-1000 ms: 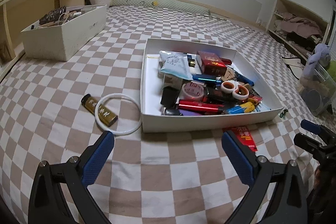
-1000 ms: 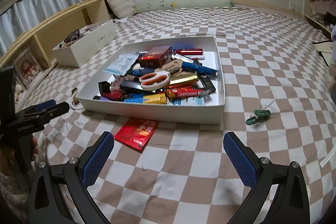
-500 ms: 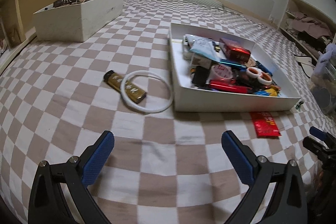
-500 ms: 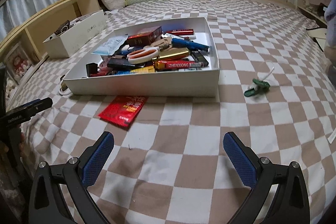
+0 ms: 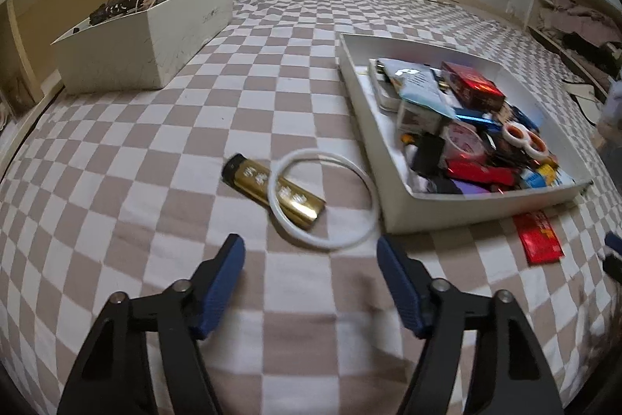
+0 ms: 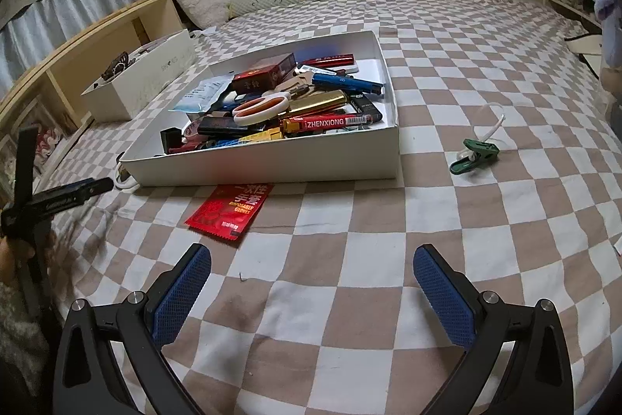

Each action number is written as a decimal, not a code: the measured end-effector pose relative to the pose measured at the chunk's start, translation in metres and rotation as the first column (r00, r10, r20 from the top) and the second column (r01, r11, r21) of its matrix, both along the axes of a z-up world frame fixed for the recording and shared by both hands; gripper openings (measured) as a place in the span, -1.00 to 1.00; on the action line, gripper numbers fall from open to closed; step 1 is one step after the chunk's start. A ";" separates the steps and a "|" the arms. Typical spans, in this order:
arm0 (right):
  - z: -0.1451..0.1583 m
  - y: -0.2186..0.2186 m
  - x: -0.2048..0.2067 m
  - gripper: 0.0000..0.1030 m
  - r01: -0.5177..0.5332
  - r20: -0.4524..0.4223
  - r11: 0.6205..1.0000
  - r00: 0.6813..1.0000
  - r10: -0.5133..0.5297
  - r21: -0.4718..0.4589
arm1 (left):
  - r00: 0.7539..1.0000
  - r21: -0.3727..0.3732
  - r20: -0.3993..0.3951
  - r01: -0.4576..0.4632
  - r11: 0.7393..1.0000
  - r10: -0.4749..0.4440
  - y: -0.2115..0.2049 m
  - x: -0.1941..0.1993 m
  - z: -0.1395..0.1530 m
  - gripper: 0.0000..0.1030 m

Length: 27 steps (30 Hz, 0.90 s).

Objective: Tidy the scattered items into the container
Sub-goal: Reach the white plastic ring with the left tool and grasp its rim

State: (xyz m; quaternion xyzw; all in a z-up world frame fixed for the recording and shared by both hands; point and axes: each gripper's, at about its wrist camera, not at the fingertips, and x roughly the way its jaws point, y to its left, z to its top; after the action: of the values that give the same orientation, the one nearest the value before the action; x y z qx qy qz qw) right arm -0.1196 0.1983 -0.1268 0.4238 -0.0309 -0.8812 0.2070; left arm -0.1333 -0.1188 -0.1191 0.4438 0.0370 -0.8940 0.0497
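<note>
A shallow white tray [image 5: 392, 199] [image 6: 272, 160] full of small items sits on the checked bed cover. A gold lighter [image 5: 272, 190] lies left of the tray under a white ring [image 5: 365, 189]. My left gripper [image 5: 311, 261] is open and empty, just short of the ring and lighter. A red packet of disposable gloves [image 6: 229, 211] [image 5: 538, 236] lies in front of the tray. A green clip [image 6: 476, 156] with a white cord lies to the tray's right. My right gripper [image 6: 311, 273] is open and empty, a little short of the red packet.
A second white box [image 5: 147, 37] [image 6: 144, 84] with dark items stands at the back left beside a wooden shelf [image 5: 50, 2]. Pillows [image 6: 202, 2] lie at the head of the bed. The left gripper's tool [image 6: 58, 199] shows at the right view's left edge.
My left gripper has moved forward and left toward the lighter and ring, its jaws narrower than before. My right gripper has come closer to the red packet. Nothing was picked up.
</note>
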 end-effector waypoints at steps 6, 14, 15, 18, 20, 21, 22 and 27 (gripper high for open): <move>-0.005 0.001 -0.001 1.00 0.002 0.014 1.000 1.000 -0.002 0.002 | 0.995 -0.027 0.077 -0.058 0.998 0.060 -0.008 -0.022 -0.015 0.11; -0.006 0.002 -0.002 1.00 -0.003 0.026 1.000 1.000 0.002 0.003 | 0.992 -0.132 0.123 -0.022 0.991 0.038 0.002 -0.029 -0.023 0.10; -0.005 0.002 -0.001 1.00 -0.006 0.026 1.000 1.000 0.006 0.005 | 0.991 -0.134 0.129 -0.013 0.991 0.031 0.002 -0.027 -0.023 0.07; -0.003 0.001 0.001 1.00 -0.012 0.018 1.000 1.000 0.012 0.004 | 0.991 -0.147 0.135 0.015 0.989 0.005 0.004 -0.012 -0.021 0.07; -0.002 0.002 0.002 1.00 -0.012 0.017 1.000 1.000 0.012 0.001 | 0.991 -0.146 0.134 0.027 0.989 -0.008 0.005 0.000 -0.021 0.07; -0.001 0.003 0.002 1.00 -0.010 0.018 1.000 1.000 0.010 -0.001 | 0.991 -0.140 0.134 0.035 0.989 -0.016 0.005 0.009 -0.020 0.07; -0.001 0.003 0.002 1.00 -0.010 0.018 1.000 1.000 0.010 -0.003 | 0.990 -0.135 0.136 0.042 0.990 -0.024 0.005 0.015 -0.020 0.07; -0.001 0.003 0.005 1.00 -0.009 0.022 1.000 1.000 0.009 -0.012 | 0.985 -0.090 0.146 0.104 0.991 -0.090 0.012 0.047 -0.018 0.07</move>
State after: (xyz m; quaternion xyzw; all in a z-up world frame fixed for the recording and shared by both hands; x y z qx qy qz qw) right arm -0.1150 0.2016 -0.1277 0.4326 -0.0366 -0.8753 0.2132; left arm -0.0859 -0.1065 -0.1373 0.5046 -0.0316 -0.8623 0.0302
